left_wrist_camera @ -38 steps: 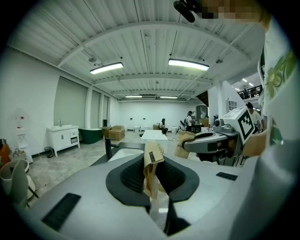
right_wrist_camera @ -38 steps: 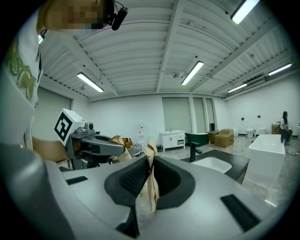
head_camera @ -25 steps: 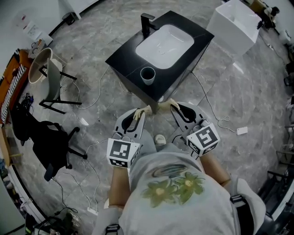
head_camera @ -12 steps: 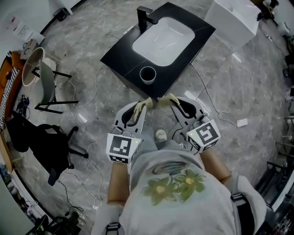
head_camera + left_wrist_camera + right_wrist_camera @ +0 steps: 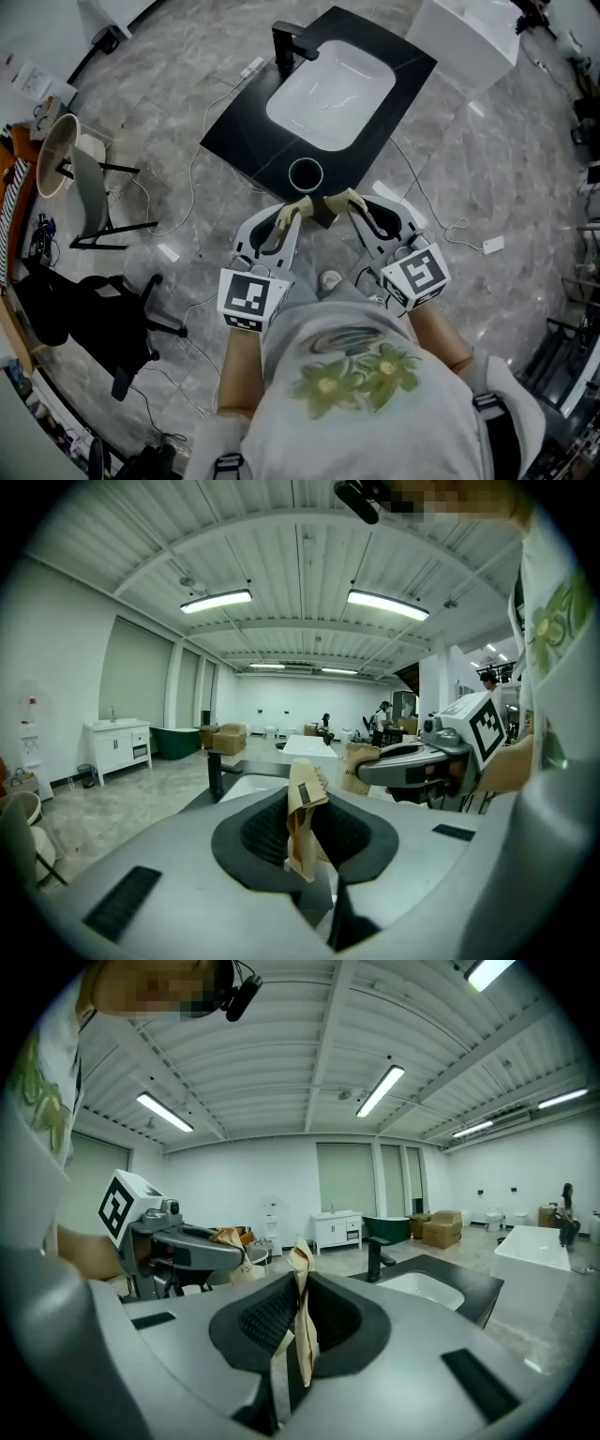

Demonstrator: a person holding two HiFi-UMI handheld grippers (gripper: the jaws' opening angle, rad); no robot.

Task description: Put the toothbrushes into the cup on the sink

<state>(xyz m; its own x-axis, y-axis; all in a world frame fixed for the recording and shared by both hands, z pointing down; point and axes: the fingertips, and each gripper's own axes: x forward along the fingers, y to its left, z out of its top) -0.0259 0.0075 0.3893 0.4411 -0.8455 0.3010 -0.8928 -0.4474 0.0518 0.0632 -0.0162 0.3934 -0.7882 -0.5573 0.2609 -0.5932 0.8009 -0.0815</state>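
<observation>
Left gripper (image 5: 294, 212): clenched on a paper-wrapped toothbrush (image 5: 302, 817), which stands upright between the jaws.
Right gripper (image 5: 352, 201): clamped on a second paper-wrapped toothbrush (image 5: 301, 1330), also upright.
Gripper positions: side by side in front of the person, tips angled toward each other, near the sink's (image 5: 246, 141) front corner.
Cup (image 5: 305, 174): upright on the black counter at that corner, beside the white basin, just ahead of both tips.
Faucet (image 5: 287, 43): black, at the far end.
</observation>
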